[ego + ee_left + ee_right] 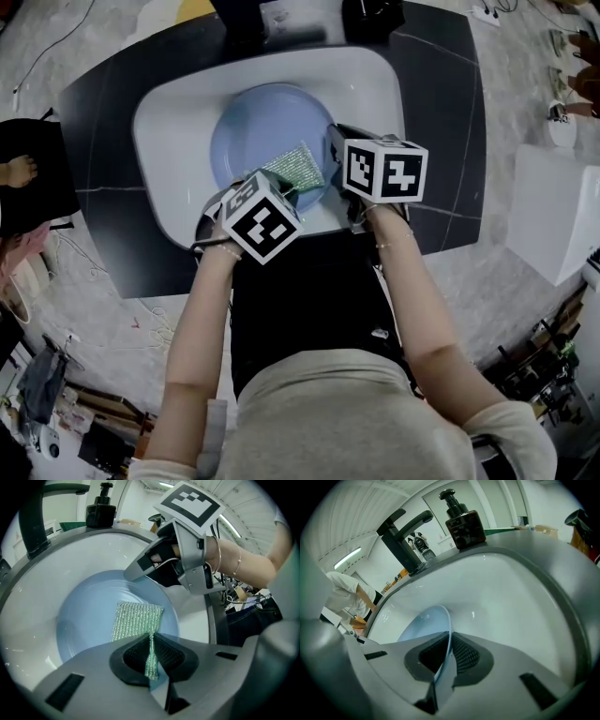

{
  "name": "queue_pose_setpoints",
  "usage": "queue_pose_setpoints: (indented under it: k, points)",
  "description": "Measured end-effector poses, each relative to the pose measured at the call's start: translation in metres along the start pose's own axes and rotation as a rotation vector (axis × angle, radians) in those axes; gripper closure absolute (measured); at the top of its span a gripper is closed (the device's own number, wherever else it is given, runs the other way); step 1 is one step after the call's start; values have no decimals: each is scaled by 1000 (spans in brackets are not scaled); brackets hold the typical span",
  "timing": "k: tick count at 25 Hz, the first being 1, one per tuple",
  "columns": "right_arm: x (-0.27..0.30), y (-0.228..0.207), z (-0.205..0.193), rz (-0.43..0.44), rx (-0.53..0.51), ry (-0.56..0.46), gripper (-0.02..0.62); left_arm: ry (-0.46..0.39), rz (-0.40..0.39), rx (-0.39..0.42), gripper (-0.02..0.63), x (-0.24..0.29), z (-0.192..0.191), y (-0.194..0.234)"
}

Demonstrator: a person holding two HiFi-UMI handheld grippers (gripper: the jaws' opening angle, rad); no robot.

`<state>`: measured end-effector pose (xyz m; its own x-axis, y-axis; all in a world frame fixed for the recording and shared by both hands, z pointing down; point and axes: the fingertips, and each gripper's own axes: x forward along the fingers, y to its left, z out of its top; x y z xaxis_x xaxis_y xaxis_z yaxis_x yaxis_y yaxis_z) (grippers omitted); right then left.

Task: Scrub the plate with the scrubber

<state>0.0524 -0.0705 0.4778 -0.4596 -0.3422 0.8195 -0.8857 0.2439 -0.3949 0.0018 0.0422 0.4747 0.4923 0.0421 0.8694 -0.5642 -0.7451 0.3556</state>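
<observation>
The left gripper [151, 644], pinching the scrubber [137, 619], held it flat on the plate [84, 620], whose right rim the right gripper [448, 641] clamped

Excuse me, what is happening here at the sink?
A person works over a white sink with a gripper in each hand. The right gripper is shut on the rim of a light blue plate that sits in the basin. The left gripper pinches a green mesh scrubber, which lies against the plate's face.
</observation>
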Motion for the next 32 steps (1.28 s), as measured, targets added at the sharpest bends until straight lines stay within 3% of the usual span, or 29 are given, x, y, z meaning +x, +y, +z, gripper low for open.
queue_pose_setpoints:
  k: [12,24,32]
  points:
    - [1,-3,-2,-11,-9,6,562,-66,-7,-44,560,11,30,8]
    - [4,-3,-5,-3,-13,33,560,-121,87,-65,560,14,49,48]
    - [7,-6,-8,4,6,48,560,-139,110,-115,561,15,51,74]
